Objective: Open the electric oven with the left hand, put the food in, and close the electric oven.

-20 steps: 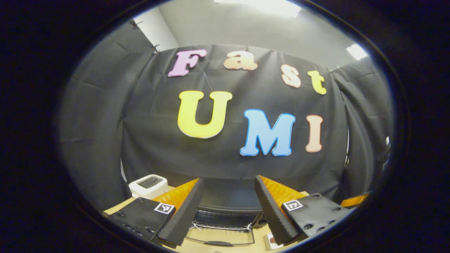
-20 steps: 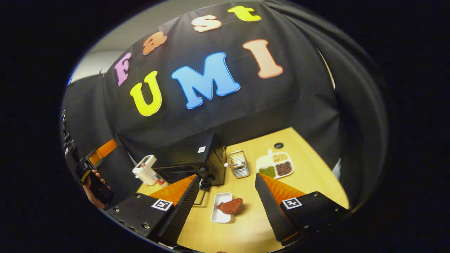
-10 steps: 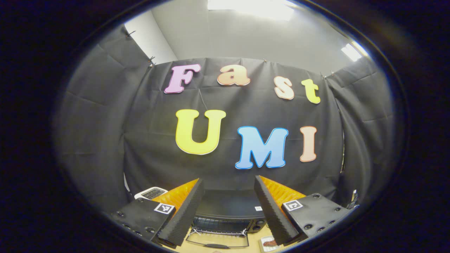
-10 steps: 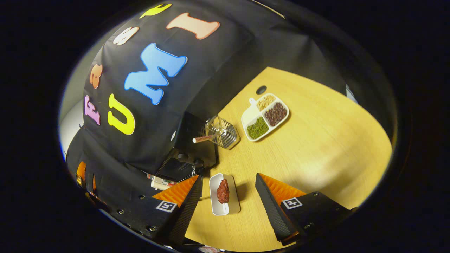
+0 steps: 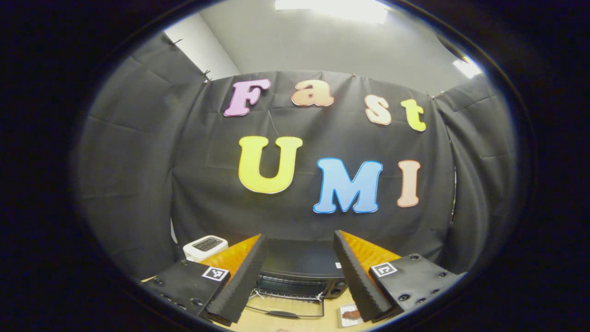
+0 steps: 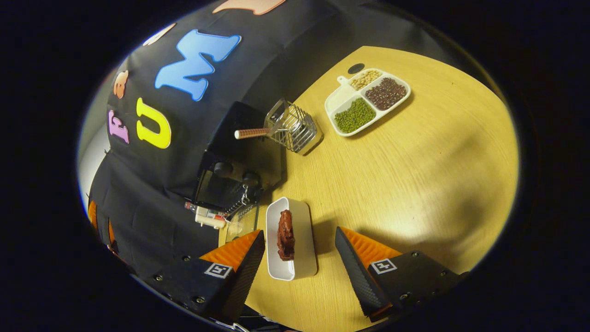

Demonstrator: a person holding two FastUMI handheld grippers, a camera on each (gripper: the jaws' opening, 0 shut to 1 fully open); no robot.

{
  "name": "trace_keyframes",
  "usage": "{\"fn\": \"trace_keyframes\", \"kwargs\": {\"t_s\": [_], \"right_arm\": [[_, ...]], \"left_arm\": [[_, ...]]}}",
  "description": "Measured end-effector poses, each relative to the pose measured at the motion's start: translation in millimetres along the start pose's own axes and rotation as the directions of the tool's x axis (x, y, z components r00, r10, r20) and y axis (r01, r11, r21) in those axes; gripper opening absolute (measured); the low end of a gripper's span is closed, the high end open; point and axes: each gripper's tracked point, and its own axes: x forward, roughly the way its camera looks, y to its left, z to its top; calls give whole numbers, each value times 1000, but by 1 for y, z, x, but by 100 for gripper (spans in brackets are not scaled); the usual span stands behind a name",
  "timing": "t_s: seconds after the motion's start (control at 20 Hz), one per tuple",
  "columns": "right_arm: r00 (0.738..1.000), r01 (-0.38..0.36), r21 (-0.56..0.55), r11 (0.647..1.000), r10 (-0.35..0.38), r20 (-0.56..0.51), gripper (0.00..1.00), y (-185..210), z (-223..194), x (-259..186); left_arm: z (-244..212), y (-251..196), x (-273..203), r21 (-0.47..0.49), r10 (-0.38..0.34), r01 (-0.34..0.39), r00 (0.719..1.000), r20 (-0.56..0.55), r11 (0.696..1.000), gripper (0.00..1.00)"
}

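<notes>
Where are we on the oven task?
Done: oven door is down, open. In hand: right gripper hangs open over the white tray holding the meat, not gripping it. Left gripper is open, empty. Left: pick up the food, load it, close the door.

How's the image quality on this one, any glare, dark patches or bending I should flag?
Left gripper view: ceiling light blown out at the top; the oven below is dim, yet its open door is readable. Right gripper view: table evenly lit with a soft bright patch, a shadow beside the white tray; fisheye bends the table's edge; the oven's front is dark.
</notes>
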Motion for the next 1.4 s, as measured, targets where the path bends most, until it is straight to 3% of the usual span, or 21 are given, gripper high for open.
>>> {"fn": "trace_keyframes", "kwargs": {"t_s": [0.1,0.15,0.2,0.25,0.35,0.45,0.55,0.6,0.95,1.4], "right_arm": [[1000,-6,-4,1000,6,-16,93,-2,-3,9],[1000,-15,5,1000,15,-25,85,-1,-4,12],[999,-21,13,1000,22,-29,85,1,-5,13],[998,-36,22,999,36,-42,70,3,-7,16],[997,-61,30,998,62,-39,68,9,-8,15],[997,-69,26,997,70,-21,28,13,-5,20],[997,-75,37,997,75,0,24,19,-15,39],[998,-69,49,996,69,3,12,21,-1,24],[993,-84,106,991,74,93,11,49,8,10],[925,-298,179,937,238,296,11,156,8,-39]], "left_arm": [[-1,7,-6,-33,35,-35,999,-5,999,94],[-1,10,-9,-44,49,-49,999,-4,998,96],[-3,12,-12,-47,56,-56,998,-7,997,98],[-5,14,-15,-39,60,-60,998,-12,997,100],[-9,17,-14,-14,52,-52,998,-23,999,100],[-13,18,-10,-9,36,-36,999,-35,999,100],[-12,20,-4,-21,9,-10,999,-34,1000,100],[-10,20,0,-23,-11,11,1000,-29,1000,100],[1,49,23,-9,-128,128,992,-14,992,100],[-10,95,44,-41,-207,205,978,-34,978,100]]}}
